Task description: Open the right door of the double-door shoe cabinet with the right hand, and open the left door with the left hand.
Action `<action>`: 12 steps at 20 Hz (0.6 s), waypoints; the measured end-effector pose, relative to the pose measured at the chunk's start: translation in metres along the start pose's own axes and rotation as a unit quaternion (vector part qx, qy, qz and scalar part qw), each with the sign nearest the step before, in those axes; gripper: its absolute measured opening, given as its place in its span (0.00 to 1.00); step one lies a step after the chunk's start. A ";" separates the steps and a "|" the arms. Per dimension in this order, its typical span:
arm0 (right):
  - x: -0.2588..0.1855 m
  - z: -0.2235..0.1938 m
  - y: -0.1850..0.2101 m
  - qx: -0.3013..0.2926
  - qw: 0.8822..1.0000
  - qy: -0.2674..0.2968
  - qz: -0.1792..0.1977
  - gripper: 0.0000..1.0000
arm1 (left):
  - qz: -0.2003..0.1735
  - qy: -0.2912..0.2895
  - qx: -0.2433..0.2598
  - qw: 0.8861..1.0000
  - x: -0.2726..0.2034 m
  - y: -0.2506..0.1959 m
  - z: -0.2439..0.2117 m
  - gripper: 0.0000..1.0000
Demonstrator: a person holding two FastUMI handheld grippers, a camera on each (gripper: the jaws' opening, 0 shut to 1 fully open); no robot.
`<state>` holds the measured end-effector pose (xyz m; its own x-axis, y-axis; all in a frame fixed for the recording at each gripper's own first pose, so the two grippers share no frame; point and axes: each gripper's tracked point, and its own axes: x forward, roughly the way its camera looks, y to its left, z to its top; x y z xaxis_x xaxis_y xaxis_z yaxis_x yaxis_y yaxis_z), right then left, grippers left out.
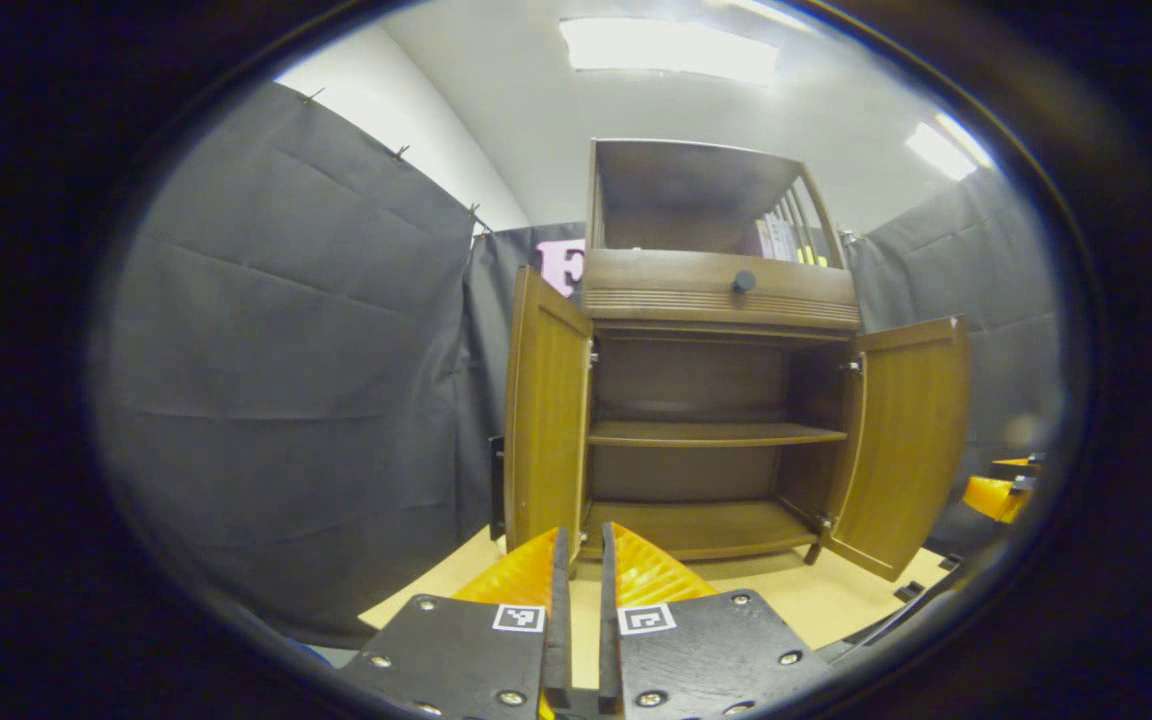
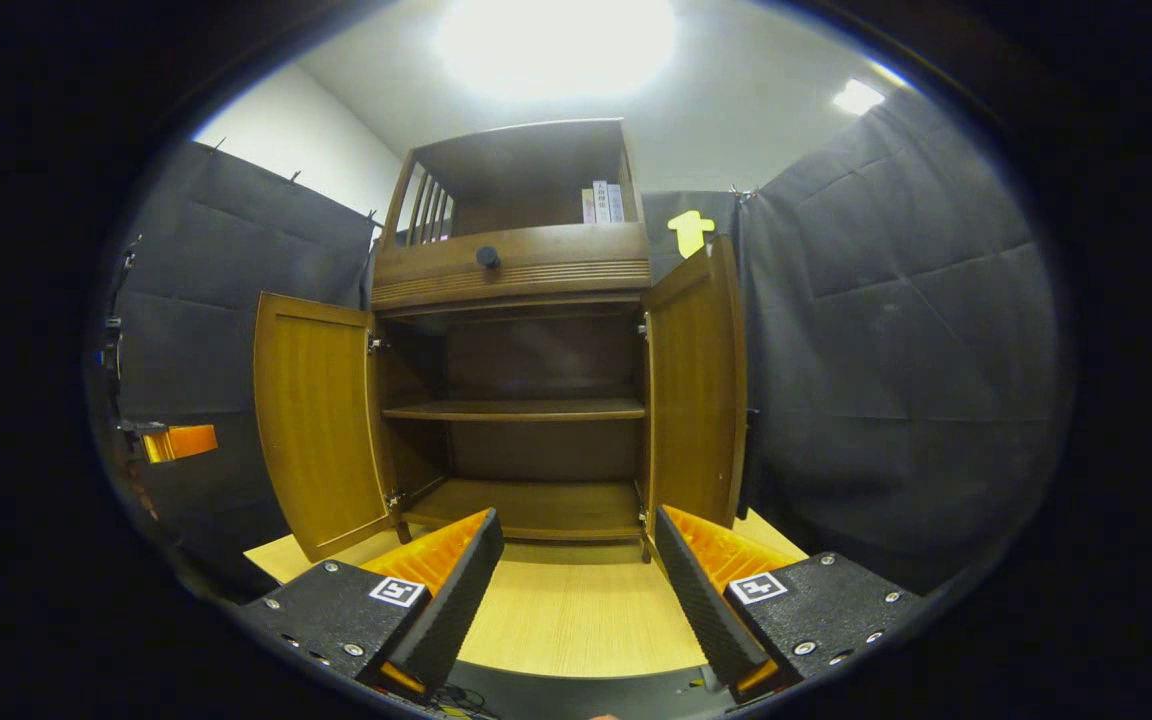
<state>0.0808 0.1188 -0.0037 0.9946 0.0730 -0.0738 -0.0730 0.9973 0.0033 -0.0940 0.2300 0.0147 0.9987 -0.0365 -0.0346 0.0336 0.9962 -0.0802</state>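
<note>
The brown wooden shoe cabinet (image 1: 716, 300) stands on a light wooden table, both doors swung out. In the left gripper view its left door (image 1: 544, 420) is edge-on just beyond my left gripper (image 1: 581, 560), which is shut with nothing between its fingers. The right door (image 1: 906, 440) hangs wide open. In the right gripper view the right door (image 2: 696, 390) stands just ahead of my right gripper (image 2: 576, 540), which is open and empty. The left door (image 2: 316, 420) is spread wide. Neither gripper touches a door.
Inside, one shelf (image 1: 706, 433) is bare. Above the doors is a drawer with a dark knob (image 1: 743, 282), and books (image 1: 781, 240) stand in the top compartment. The table top (image 2: 576, 610) runs in front of the cabinet. Black cloth walls close in on both sides.
</note>
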 end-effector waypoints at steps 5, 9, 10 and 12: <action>-0.023 0.000 -0.005 0.004 1.000 -0.006 -0.005 0.94 | -0.010 -0.011 0.026 1.000 -0.034 -0.019 0.000 0.12; -0.031 -0.002 -0.006 0.006 1.000 -0.004 0.001 0.94 | -0.017 -0.007 0.034 0.999 -0.043 -0.028 -0.004 0.34; -0.032 -0.001 -0.007 0.005 1.000 -0.004 0.002 0.94 | -0.020 -0.004 0.032 0.999 -0.045 -0.031 -0.008 0.44; -0.034 0.001 -0.008 0.003 1.000 -0.006 0.004 0.94 | -0.018 0.002 0.030 0.999 -0.047 -0.031 -0.013 0.62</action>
<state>0.0476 0.1083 0.0000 0.9948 0.0803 -0.0624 -0.0799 0.9968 0.0097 -0.1425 0.1996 0.0055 0.9966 -0.0735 -0.0368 0.0727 0.9971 -0.0225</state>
